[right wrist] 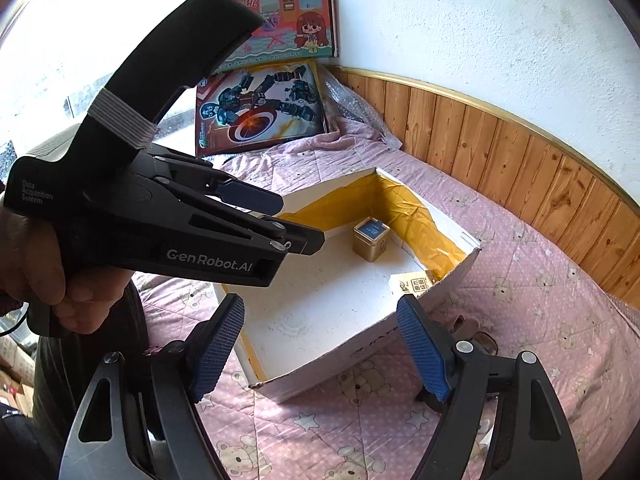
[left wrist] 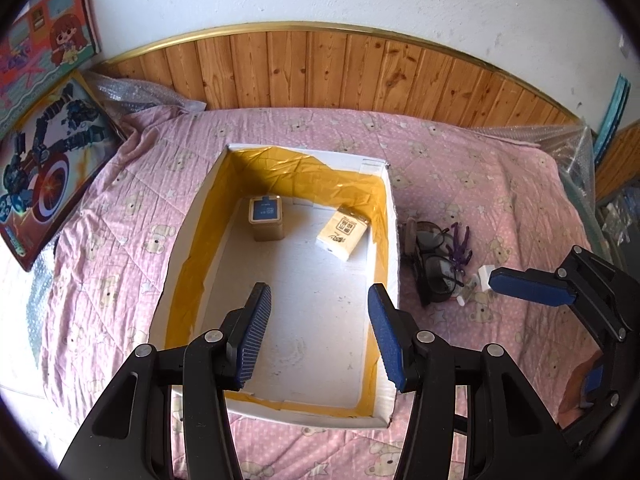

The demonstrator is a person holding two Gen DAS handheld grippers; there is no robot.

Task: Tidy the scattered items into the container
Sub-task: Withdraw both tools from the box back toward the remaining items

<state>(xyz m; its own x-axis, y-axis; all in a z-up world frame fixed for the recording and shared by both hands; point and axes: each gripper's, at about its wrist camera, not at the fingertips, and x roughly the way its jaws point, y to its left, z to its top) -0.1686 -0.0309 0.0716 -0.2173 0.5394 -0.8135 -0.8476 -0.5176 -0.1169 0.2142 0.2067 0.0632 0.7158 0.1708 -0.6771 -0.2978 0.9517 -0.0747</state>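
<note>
White box point(left wrist: 280, 300) lined with yellow tape on pink quilt point(left wrist: 120, 240); gold tin point(left wrist: 267, 218) and tissue pack point(left wrist: 342, 232) already inside. Left gripper point(left wrist: 318, 336) spread wide, empty, above box floor. Right gripper point(right wrist: 320, 354) likewise wide, empty, near box corner. Outside, just beside right wall: glasses point(left wrist: 434, 268), purple clip point(left wrist: 460, 248), white charger point(left wrist: 486, 278), tangled close. Likely risk: snagging neighbours, or dropping thin glasses frame from pads.
</note>
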